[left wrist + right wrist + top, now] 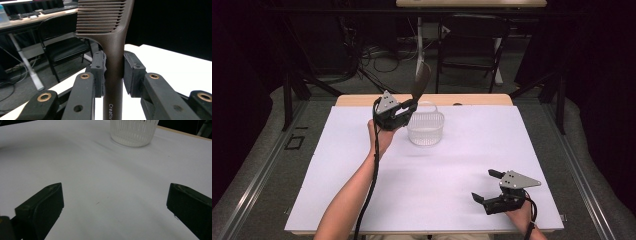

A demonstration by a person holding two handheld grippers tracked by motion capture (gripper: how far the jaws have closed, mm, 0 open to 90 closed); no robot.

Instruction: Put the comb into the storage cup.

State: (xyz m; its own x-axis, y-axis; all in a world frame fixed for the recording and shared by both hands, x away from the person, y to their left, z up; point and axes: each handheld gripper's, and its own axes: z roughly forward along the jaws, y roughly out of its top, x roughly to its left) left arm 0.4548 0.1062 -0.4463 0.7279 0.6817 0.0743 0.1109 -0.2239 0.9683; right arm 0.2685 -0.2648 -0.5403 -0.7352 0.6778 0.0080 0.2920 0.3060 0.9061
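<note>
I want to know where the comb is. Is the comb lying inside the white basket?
No, the brown comb is held up in the air by the left gripper, above the white basket.

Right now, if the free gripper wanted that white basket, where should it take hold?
Probably at the basket's thin upright wall or rim, coming down from above, one jaw inside and one outside. Its mouth faces up, and the right gripper already stands open. The comb hangs over its far left side.
</note>
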